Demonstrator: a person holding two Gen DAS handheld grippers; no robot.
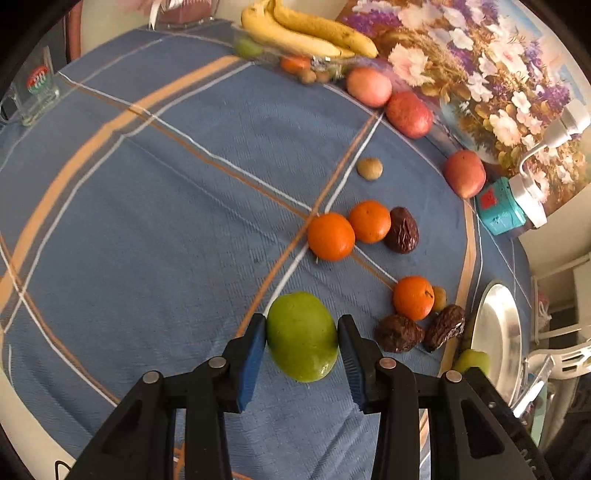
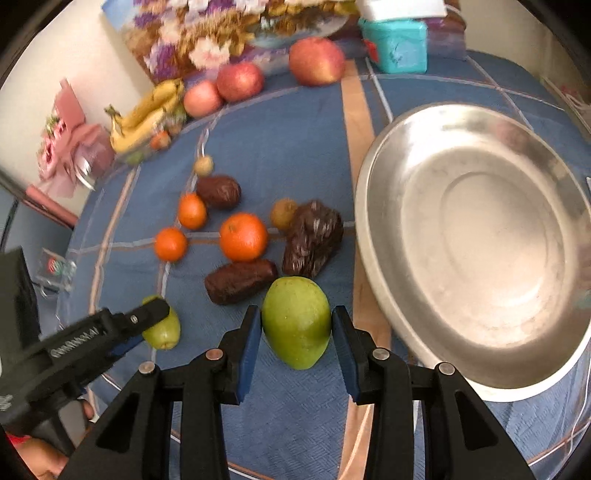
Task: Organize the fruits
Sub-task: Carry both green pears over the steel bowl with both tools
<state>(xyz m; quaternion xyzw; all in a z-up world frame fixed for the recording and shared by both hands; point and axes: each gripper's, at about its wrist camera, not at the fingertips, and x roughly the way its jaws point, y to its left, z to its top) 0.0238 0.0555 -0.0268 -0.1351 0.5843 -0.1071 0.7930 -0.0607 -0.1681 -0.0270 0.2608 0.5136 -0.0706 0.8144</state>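
Note:
My left gripper [image 1: 301, 334] is shut on a green mango [image 1: 302, 338], its blue pads pressing both sides; it also shows in the right wrist view [image 2: 147, 325] around that mango [image 2: 164, 332]. My right gripper [image 2: 296, 325] is shut on a second green mango [image 2: 296, 321], just left of the steel bowl [image 2: 373, 206]. That mango also shows in the left wrist view [image 1: 472, 360] beside the bowl [image 1: 496, 332]. Three oranges [image 1: 330, 236] [image 1: 369, 220] [image 1: 413, 297] and dark dates [image 1: 402, 229] [image 2: 312, 238] lie on the blue cloth.
Three red apples [image 1: 409, 113] line the far edge before a floral picture [image 1: 480, 66]. Bananas [image 1: 306, 29] lie over a clear tray of fruit. A small brown fruit [image 1: 369, 168], a teal box [image 1: 500, 210] and a glass mug [image 1: 37, 92] stand around.

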